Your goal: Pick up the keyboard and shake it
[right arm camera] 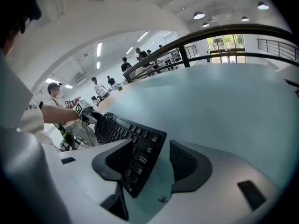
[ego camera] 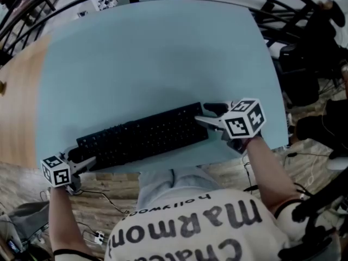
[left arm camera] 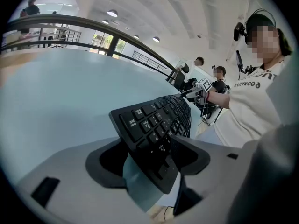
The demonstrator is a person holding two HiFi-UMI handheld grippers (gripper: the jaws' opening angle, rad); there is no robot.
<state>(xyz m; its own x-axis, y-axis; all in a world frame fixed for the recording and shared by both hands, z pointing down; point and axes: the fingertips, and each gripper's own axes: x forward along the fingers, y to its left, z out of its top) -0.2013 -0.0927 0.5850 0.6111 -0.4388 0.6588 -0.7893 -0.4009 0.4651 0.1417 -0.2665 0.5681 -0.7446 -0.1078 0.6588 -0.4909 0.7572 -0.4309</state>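
Observation:
A black keyboard (ego camera: 144, 137) lies slanted on the light blue table (ego camera: 152, 58), near its front edge. My left gripper (ego camera: 81, 159) straddles the keyboard's left end, and in the left gripper view the keyboard (left arm camera: 154, 129) runs away between the two pads. The left gripper (left arm camera: 149, 157) stands open, with bare table showing beside one pad. My right gripper (ego camera: 209, 115) straddles the right end. In the right gripper view the keyboard (right arm camera: 135, 148) sits between the pads of the right gripper (right arm camera: 149, 160), open, with a gap at the right pad.
A wooden strip (ego camera: 19, 102) borders the table at the left. Black railing bars (ego camera: 283, 4) curve round the back and right. Dark bags and gear (ego camera: 304, 64) stand on the floor to the right, and cables (ego camera: 103, 200) lie below the front edge. Several people (right arm camera: 98, 85) stand far off.

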